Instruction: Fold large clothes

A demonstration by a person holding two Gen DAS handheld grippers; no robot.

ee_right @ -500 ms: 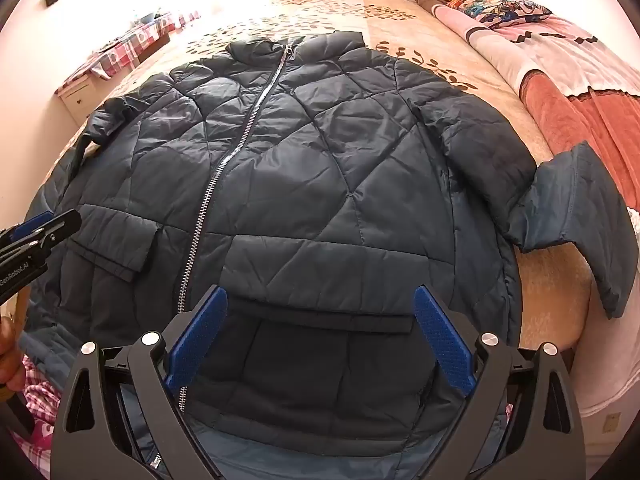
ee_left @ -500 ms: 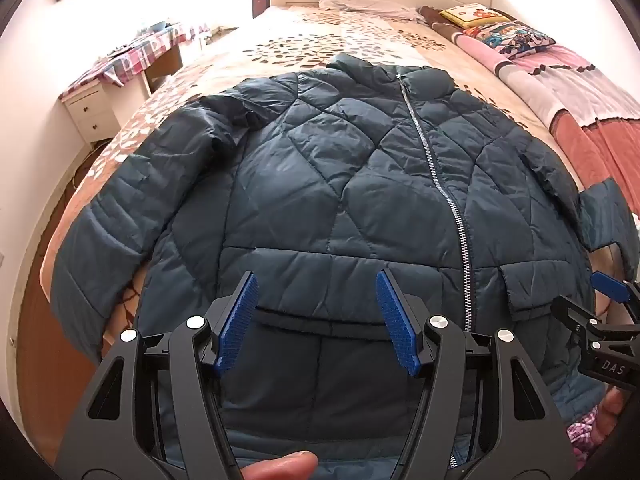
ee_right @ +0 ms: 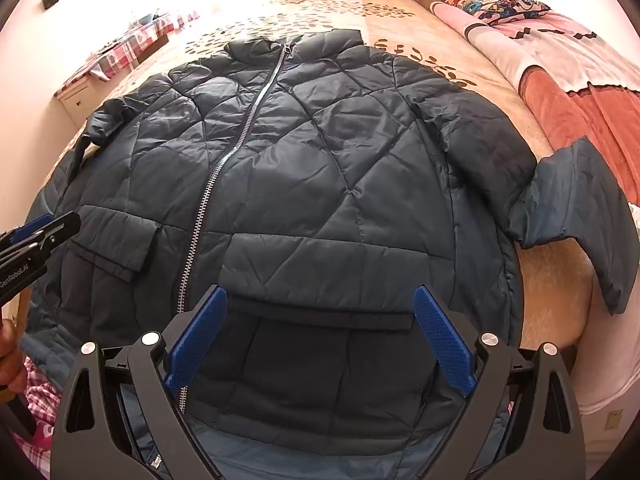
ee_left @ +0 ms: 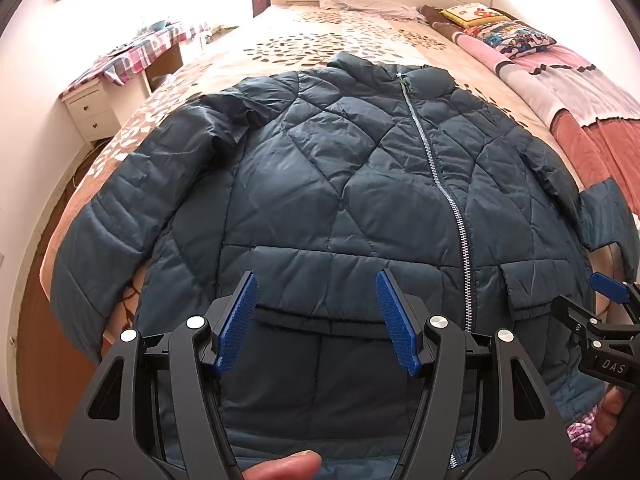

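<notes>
A: What is the room?

B: A bright bedroom. A bed (ee_left: 340, 44) with a leaf-print sheet fills the view; blankets (ee_left: 580, 92) lie along its right side, and a nightstand (ee_left: 90, 110) stands to the left.

A: Where is the jacket?

B: The jacket (ee_left: 320, 184) lies face up, zipped, across the near end of the bed, collar away, hem nearest the grippers. Its sleeves droop over both bed edges.

A: And the grippers?

B: The left gripper (ee_left: 316, 320) and right gripper (ee_right: 320, 332) both hover over the hem, fingers spread, holding nothing.

A: What could go wrong?

B: The puffy, slick fabric may slip a shallow pinch, and the hanging sleeves could drag the jacket askew. Open sheet beyond the collar gives folding room; the sides offer little.
</notes>
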